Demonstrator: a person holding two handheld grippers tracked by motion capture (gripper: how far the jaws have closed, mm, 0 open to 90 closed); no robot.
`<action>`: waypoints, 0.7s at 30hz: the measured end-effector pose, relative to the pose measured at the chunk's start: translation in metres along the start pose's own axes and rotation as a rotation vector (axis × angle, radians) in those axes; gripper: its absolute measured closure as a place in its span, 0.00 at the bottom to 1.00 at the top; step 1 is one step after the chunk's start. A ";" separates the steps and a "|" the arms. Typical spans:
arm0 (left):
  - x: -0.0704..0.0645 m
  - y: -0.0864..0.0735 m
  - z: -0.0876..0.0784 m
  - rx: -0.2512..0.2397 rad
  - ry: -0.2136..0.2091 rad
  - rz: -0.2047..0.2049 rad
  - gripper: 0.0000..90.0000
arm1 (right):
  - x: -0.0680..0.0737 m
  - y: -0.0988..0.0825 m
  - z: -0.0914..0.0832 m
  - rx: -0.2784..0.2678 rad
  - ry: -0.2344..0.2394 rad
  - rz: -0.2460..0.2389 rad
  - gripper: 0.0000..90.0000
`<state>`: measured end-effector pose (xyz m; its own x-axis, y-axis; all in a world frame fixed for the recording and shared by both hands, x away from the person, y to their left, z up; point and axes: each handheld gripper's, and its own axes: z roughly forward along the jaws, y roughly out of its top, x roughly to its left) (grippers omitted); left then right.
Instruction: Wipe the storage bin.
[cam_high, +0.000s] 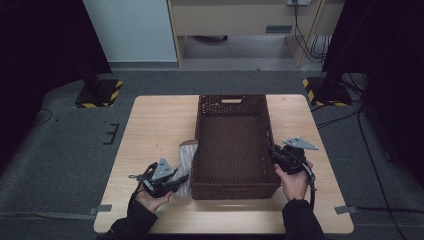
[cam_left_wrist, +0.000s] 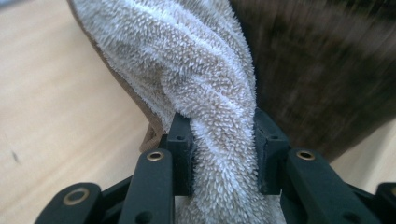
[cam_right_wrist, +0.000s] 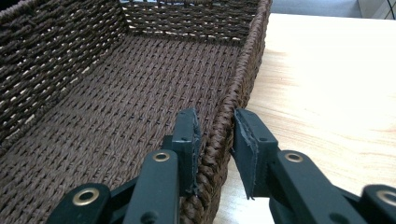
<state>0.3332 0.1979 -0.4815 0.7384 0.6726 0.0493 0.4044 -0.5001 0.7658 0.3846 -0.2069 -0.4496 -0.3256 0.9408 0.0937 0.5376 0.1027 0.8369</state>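
Note:
A grey-white fluffy towel (cam_high: 187, 159) lies on the wooden table (cam_high: 150, 125) against the left wall of a dark brown woven basket (cam_high: 232, 189). My left gripper (cam_high: 181, 181) is shut on the towel's near end. In the left gripper view the towel (cam_left_wrist: 187, 70) is pinched into a thick twist between the pads of my left gripper (cam_left_wrist: 217, 140), with the basket's wall (cam_left_wrist: 317, 70) blurred behind it. My right gripper (cam_high: 273, 152) is at the basket's right wall. In the right gripper view my right gripper (cam_right_wrist: 215, 126) straddles the basket's rim (cam_right_wrist: 219, 135), with one pad inside and one outside, pressing on it.
The basket's inside (cam_right_wrist: 140, 93) holds nothing and has a handle slot (cam_high: 231, 101) in its far wall. Bare tabletop (cam_right_wrist: 336, 84) lies to the right of the basket. Two black stands with yellow-striped bases (cam_high: 99, 93) stand on the floor beyond the table.

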 end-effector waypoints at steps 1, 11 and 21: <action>-0.001 -0.003 0.005 0.034 -0.001 0.004 0.72 | 0.000 0.000 0.000 0.000 0.002 -0.005 0.79; 0.008 -0.005 -0.013 -0.028 -0.015 -0.079 0.71 | -0.002 0.001 -0.005 -0.024 0.005 -0.026 0.67; -0.011 0.001 -0.049 -0.207 -0.078 -0.048 0.71 | 0.004 -0.006 -0.018 0.039 0.051 -0.090 0.71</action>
<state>0.2991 0.2164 -0.4500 0.7638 0.6446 -0.0339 0.3267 -0.3407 0.8816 0.3659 -0.2092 -0.4444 -0.4129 0.9095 0.0474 0.5340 0.1996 0.8216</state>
